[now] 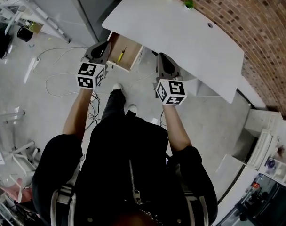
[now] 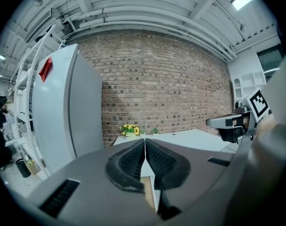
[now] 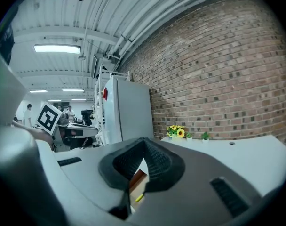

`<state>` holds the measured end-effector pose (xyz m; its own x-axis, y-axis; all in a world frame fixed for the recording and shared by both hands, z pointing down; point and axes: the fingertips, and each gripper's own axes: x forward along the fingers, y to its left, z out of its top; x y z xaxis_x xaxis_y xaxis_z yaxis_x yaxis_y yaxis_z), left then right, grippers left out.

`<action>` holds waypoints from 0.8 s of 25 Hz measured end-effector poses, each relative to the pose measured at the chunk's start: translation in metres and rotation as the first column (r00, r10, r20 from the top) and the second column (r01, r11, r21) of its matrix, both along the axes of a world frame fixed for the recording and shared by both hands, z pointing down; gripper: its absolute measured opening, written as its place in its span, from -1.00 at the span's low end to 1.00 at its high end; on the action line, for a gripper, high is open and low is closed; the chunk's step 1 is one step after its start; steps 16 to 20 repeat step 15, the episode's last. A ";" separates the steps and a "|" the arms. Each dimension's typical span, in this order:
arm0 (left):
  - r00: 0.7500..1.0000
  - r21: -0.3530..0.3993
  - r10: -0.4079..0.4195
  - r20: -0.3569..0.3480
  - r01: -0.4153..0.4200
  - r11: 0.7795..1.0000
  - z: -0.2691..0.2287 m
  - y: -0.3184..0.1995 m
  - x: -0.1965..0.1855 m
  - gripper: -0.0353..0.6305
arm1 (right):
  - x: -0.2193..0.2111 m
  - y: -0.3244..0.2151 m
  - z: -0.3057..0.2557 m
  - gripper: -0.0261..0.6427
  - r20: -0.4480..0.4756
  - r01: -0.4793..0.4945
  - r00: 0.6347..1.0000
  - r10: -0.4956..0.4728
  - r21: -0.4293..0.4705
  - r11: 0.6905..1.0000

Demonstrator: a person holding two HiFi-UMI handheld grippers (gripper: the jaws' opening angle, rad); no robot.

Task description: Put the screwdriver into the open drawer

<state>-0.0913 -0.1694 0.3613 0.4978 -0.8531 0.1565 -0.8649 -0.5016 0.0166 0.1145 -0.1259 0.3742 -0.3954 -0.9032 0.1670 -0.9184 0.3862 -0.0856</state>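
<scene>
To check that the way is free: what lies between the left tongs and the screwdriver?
Only bare wooden drawer floor. In the head view, the screwdriver lies inside the open drawer, just beside the shut left tongs.

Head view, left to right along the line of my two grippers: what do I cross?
left gripper → screwdriver, lying in the open drawer → right gripper → brick wall
</scene>
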 end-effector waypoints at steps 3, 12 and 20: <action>1.000 -0.002 0.005 -0.001 -0.005 1.000 0.002 0.003 0.004 -0.82 | 0.002 0.004 0.001 -0.90 -0.005 0.001 1.000 -0.001 -0.002 1.000; 1.000 -0.028 0.018 0.005 -0.018 0.999 0.016 0.008 0.012 -0.82 | 0.007 0.009 0.007 -0.90 -0.008 -0.006 1.000 0.006 -0.015 1.000; 1.000 -0.036 0.020 0.006 -0.020 0.999 0.020 0.006 0.013 -0.82 | 0.007 0.007 0.009 -0.90 -0.009 -0.006 1.000 0.006 -0.018 1.000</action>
